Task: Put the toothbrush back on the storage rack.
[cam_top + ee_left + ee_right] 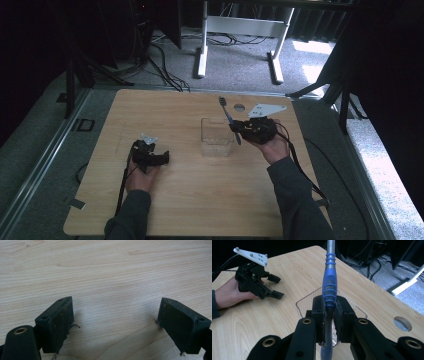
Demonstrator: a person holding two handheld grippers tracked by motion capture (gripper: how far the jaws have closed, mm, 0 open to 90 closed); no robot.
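The right tongs (329, 315) are clenched on a blue toothbrush (329, 287), held tilted just above the clear plastic container (216, 136) near the middle of the desk (190, 200); the left tongs (115, 325) are released, resting on the desk well to the left of the container, grasping nothing; the narrow handle could pivot in the grip, or tip the light container if it catches the rim; no readable brand or writing shows.
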